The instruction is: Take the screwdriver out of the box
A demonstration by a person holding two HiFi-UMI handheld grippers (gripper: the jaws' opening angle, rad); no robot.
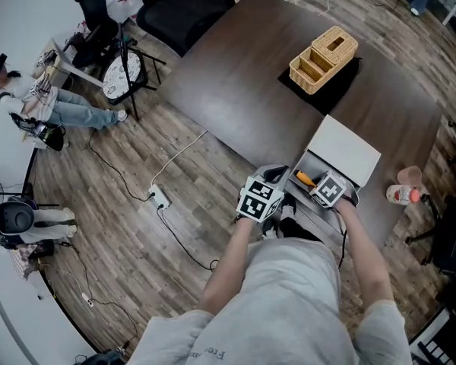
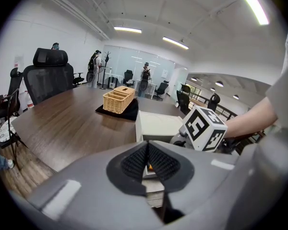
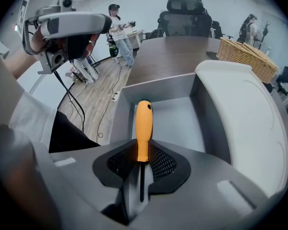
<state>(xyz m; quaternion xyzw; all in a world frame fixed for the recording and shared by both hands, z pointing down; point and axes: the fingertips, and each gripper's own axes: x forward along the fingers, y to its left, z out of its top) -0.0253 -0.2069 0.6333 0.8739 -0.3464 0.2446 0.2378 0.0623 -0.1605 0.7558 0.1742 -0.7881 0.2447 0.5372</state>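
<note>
- Orange-handled screwdriver (image 3: 143, 123): inside the open grey box (image 3: 158, 87), which sits at the near edge of the dark brown counter (image 1: 235, 90) with its white lid (image 3: 240, 123) raised on the right.
- Right gripper (image 3: 142, 152): closed on the handle's end nearest the shaft.
- Left gripper (image 2: 148, 162): jaws together, holding nothing, left of the box.
- Risk: the grip sits at one end, so the screwdriver may pivot or slip. The unheld box may also drag if the tool catches a wall.
- Writing: none legible. The gripper cubes carry only black-and-white square markers.
</note>
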